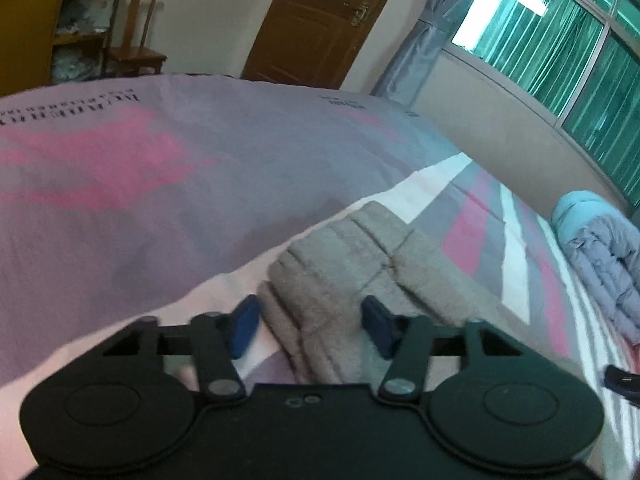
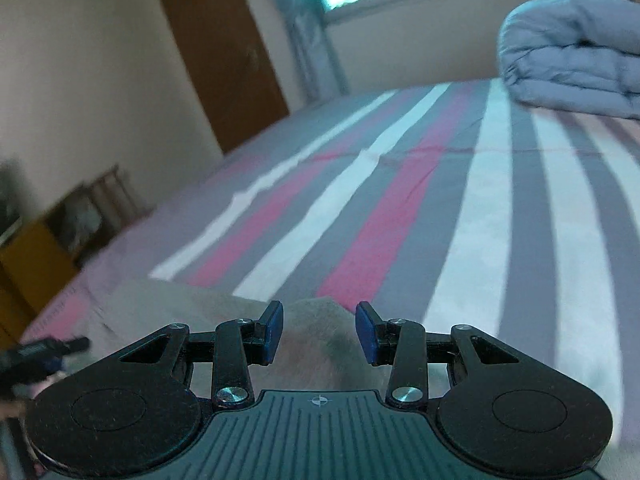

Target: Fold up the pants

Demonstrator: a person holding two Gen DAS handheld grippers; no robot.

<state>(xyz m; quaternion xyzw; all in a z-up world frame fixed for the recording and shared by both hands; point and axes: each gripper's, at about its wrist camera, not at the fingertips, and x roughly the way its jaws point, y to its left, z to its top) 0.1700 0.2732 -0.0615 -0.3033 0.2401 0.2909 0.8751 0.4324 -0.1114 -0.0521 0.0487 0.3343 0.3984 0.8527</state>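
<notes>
While both grippers, left [image 1: 310, 326] and right [image 2: 319, 332], hover with jaws wide and empty, one pair of beige pants [image 1: 352, 276] and one folded quilt [image 2: 572, 56] lie on the striped bed [image 2: 500, 240].

Dim, cool daylight enters through the window [image 1: 560, 36], which glares white; fisheye bending curves the edges. Motion blur smears the right wrist view's left side.

- A home bedroom: a wide bed [image 2: 500, 216] with striped sheet fills both views.
- Folded grey quilt [image 2: 572, 52] lies on the bed.
- Beyond the bed: wooden door [image 1: 316, 20], curtained window [image 1: 552, 36], wooden chair [image 1: 136, 32].
</notes>
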